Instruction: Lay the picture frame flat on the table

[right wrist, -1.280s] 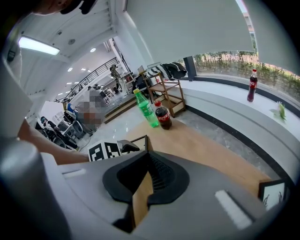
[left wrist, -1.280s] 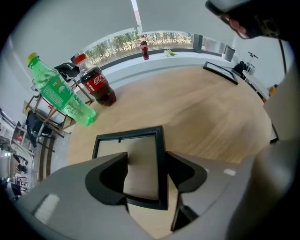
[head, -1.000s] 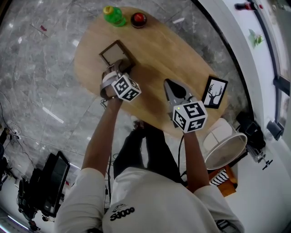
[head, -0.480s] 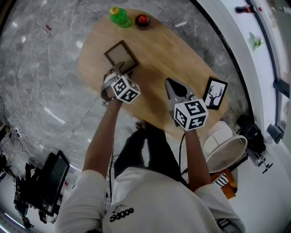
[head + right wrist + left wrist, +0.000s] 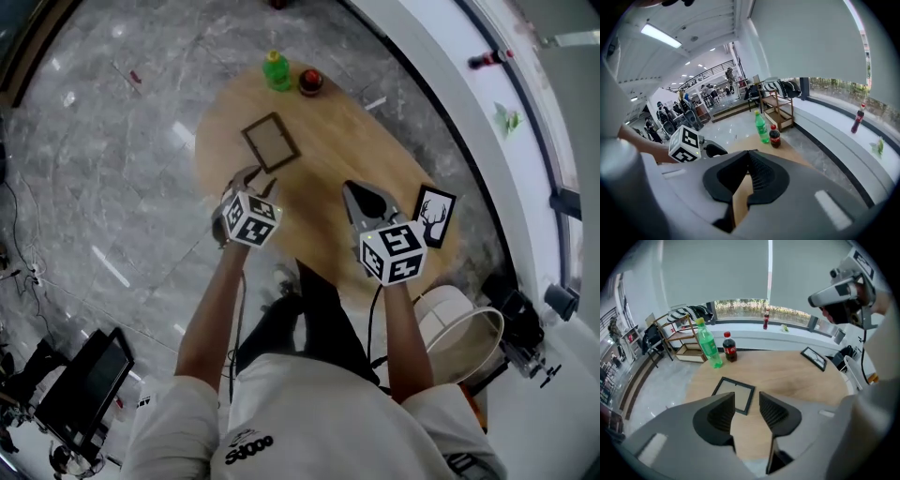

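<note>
A: Where is the frame?
B: Frame [image 5: 272, 142]: flat on the worktop [image 5: 366, 150], far left part.
A: Grip states?
B: Left hand-held gripper [image 5: 746, 408]: jaws closing with nothing between them, near side of the frame. Right hand-held gripper [image 5: 749, 176]: clenched, empty.

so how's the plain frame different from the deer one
The plain frame shows a blank tan panel; the deer frame holds a white picture of a black stag. The plain frame lies well inside the table, the deer frame at its edge. Both have dark borders and look flat.
</note>
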The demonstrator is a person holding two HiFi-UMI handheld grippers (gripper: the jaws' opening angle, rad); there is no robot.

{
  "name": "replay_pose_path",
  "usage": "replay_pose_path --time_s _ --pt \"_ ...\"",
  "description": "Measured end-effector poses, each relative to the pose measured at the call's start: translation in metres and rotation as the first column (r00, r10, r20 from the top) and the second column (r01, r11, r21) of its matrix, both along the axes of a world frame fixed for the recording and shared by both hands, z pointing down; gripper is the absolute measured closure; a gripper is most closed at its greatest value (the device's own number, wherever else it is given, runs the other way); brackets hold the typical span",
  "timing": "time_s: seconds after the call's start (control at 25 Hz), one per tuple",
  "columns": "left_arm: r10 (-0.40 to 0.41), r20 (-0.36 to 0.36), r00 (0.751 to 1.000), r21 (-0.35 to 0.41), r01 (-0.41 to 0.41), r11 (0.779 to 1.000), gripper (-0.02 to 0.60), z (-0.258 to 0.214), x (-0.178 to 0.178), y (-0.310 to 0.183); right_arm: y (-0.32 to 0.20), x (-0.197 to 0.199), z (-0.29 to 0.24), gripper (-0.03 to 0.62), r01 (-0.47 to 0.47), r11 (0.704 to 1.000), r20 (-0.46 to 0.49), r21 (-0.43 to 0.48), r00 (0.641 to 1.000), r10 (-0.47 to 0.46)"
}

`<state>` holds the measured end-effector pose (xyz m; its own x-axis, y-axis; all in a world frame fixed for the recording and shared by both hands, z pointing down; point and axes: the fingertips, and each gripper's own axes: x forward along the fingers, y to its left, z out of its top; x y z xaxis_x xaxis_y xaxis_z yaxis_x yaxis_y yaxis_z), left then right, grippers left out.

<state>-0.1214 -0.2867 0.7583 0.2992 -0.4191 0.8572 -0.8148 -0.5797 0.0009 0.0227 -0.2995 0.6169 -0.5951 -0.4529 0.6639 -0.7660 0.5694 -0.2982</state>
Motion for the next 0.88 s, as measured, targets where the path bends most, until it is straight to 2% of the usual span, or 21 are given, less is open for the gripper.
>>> replay_pose_path --time_s 0.28,0.36,0.48,0.68,0.76,0.88 --pt "-0.077 -0.114 0.99 0.135 0.093 0.987 0.449 -0.097 -0.008 0.029 0.02 -0.002 -0.078 0.591 0.046 0.989 -0.044 0.144 0.998 -0.04" --pt "-0.114 -0.148 0.982 0.154 0.136 0.979 0.471 -0.124 -0.012 0.039 0.028 -0.002 -0.103 0.591 0.051 0.981 -0.045 0.185 0.998 -0.043" --pt "-0.149 -0.18 0.972 0.175 0.18 0.968 0.471 -0.168 -0.019 0.056 0.041 -0.001 -0.137 0.591 0.037 0.974 -0.024 0.226 0.999 -0.033" --pt "-0.192 -0.28 0.941 0.215 0.256 0.942 0.479 -0.227 -0.03 0.086 0.068 -0.007 -0.184 0.591 0.033 0.959 0.016 0.281 0.999 -0.039" --pt "-0.2 -0.321 0.926 0.237 0.283 0.93 0.517 -0.248 -0.034 0.099 0.081 -0.01 -0.199 0.591 0.036 0.953 0.026 0.3 0.999 -0.046" --pt "-0.2 -0.336 0.92 0.296 0.305 0.905 0.556 -0.28 -0.041 0.119 0.1 -0.016 -0.222 0.591 0.045 0.942 0.037 0.331 0.997 -0.061"
